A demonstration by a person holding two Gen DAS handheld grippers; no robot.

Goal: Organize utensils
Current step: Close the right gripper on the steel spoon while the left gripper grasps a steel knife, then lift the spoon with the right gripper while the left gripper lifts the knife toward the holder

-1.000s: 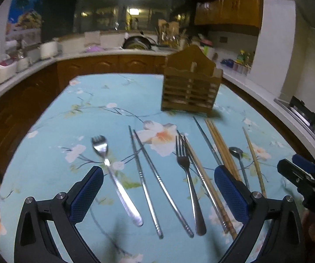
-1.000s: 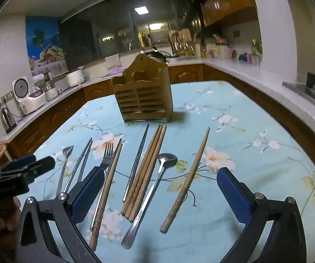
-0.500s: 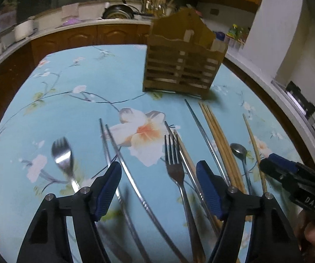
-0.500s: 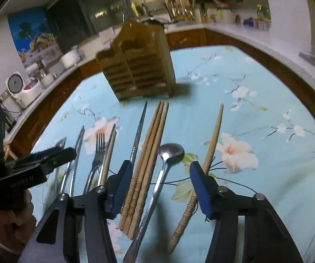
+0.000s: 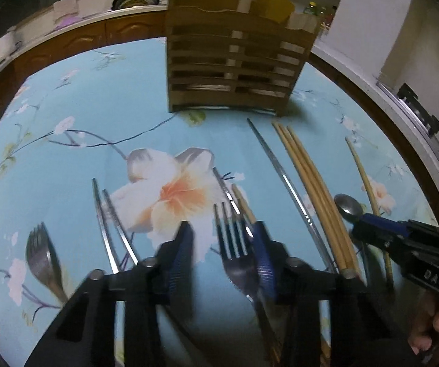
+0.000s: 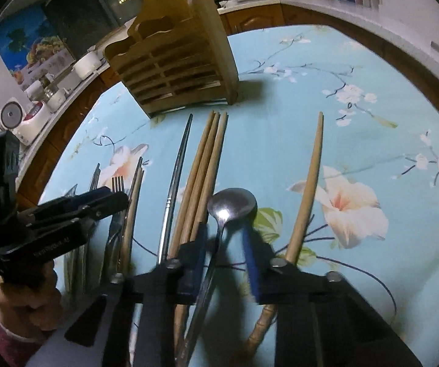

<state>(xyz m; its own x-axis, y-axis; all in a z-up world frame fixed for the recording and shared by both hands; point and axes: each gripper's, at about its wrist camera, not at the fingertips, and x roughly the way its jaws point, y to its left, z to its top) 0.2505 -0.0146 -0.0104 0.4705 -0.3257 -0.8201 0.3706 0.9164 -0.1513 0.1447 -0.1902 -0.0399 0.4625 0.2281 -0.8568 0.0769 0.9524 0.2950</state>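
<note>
Over the tablecloth (image 5: 66,116), both hand-held grippers pitched down, jaws closing

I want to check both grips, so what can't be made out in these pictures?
- Left wrist view: the fork handle runs under the left tool; contact is blurred.
- Right wrist view: the spoon handle is hidden behind the right tool, whose jaws are closing.
- Holder: contents are too dark to see.
</note>
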